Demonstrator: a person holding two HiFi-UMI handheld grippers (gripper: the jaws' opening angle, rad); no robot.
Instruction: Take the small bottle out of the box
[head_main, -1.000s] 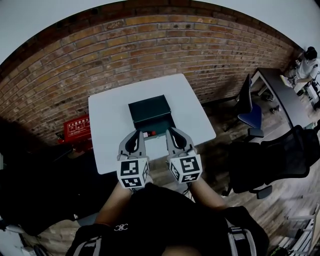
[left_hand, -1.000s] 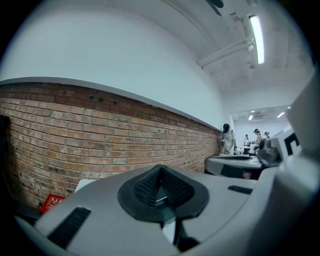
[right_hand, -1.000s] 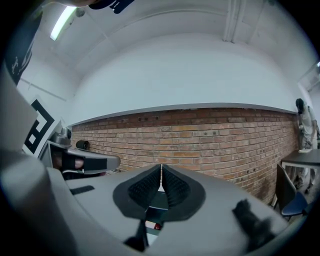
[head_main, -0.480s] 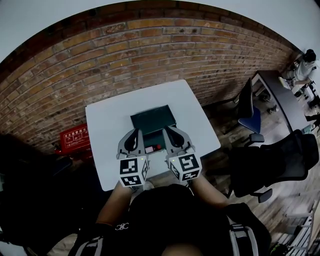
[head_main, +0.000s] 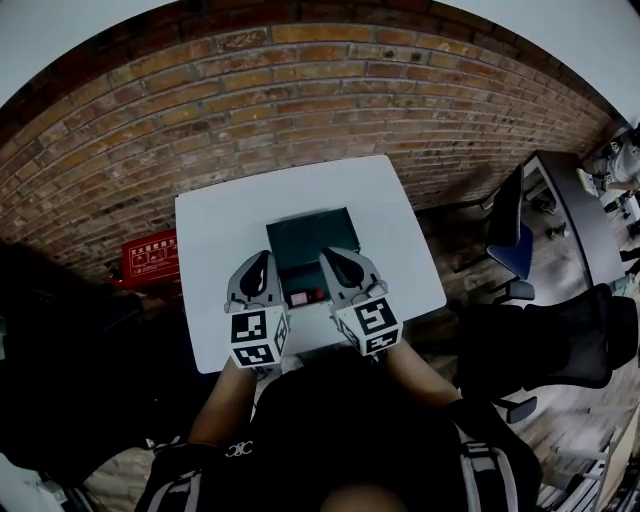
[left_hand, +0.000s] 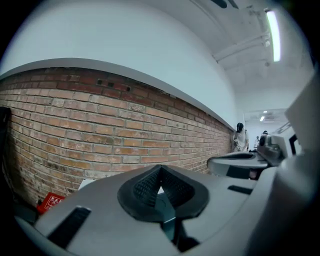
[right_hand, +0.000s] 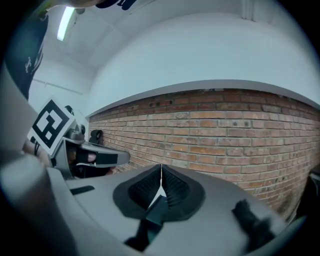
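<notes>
A dark green box (head_main: 311, 240) lies open on the white table (head_main: 215, 230), its lid towards the brick wall. In its near tray lies a small pale bottle with a red part (head_main: 310, 297). My left gripper (head_main: 256, 268) is shut and empty beside the tray's left side. At the tray's right side my right gripper (head_main: 343, 266) is also shut and empty. In the left gripper view the pads (left_hand: 150, 186) meet at their tips. The right gripper view shows its pads (right_hand: 171, 187) pressed together, with the left gripper (right_hand: 95, 157) off to the side.
A red case (head_main: 150, 255) stands on the floor left of the table. Black and blue office chairs (head_main: 515, 235) and a dark desk (head_main: 575, 205) fill the right side. The brick wall (head_main: 300, 110) runs close behind the table.
Both grippers have moved forward from the table's near edge to either side of the box's tray. Their jaws have stayed shut.
</notes>
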